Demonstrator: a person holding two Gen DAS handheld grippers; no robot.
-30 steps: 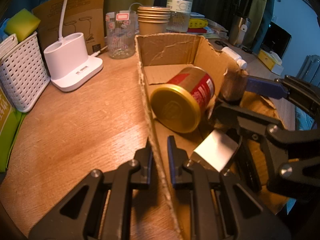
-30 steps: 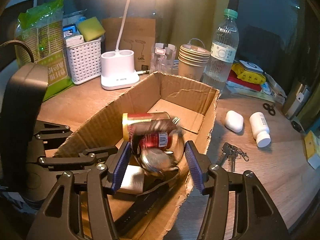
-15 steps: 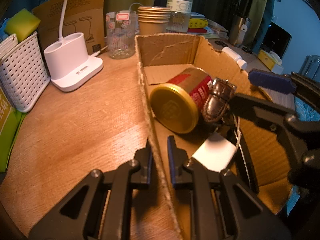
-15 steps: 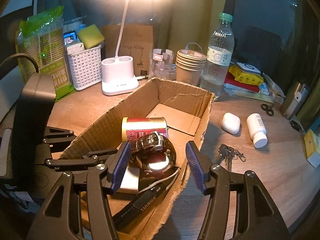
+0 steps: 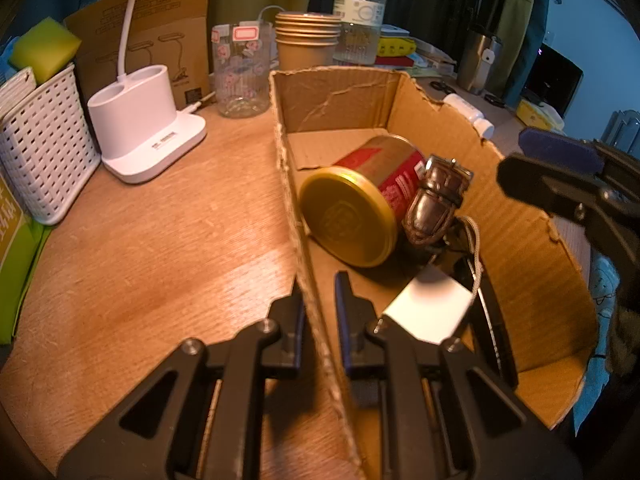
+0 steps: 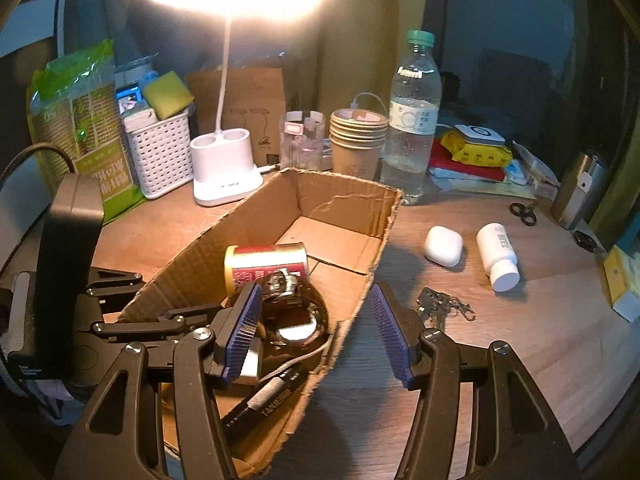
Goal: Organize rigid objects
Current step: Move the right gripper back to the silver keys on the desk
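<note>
An open cardboard box [image 5: 340, 92] lies on the wooden desk. My left gripper [image 5: 318, 300] is shut on its near left wall, one finger outside and one inside. Inside lie a red can with a gold lid [image 5: 356, 208] on its side, a brown-strapped wristwatch [image 5: 436, 204] leaning against it, and a white block [image 5: 428, 308]. My right gripper [image 6: 316, 314] hovers open over the box's [image 6: 340, 200] near right wall, with nothing between its fingers. Below it are the watch [image 6: 292, 304], the can [image 6: 268, 258] and a black flashlight with a cord [image 6: 264, 396].
Right of the box lie a white earbud case [image 6: 443, 241], a white pill bottle [image 6: 498, 256], keys [image 6: 440, 304] and small scissors [image 6: 523, 213]. Behind stand a lamp base [image 6: 224, 168], a white basket [image 6: 160, 156], paper cups [image 6: 358, 140], a glass [image 6: 304, 142] and a water bottle [image 6: 414, 120].
The watch, earlier up between the right gripper's fingers, has dropped into the box and rests against the can. The right gripper has drawn back and up. The left gripper has not moved.
</note>
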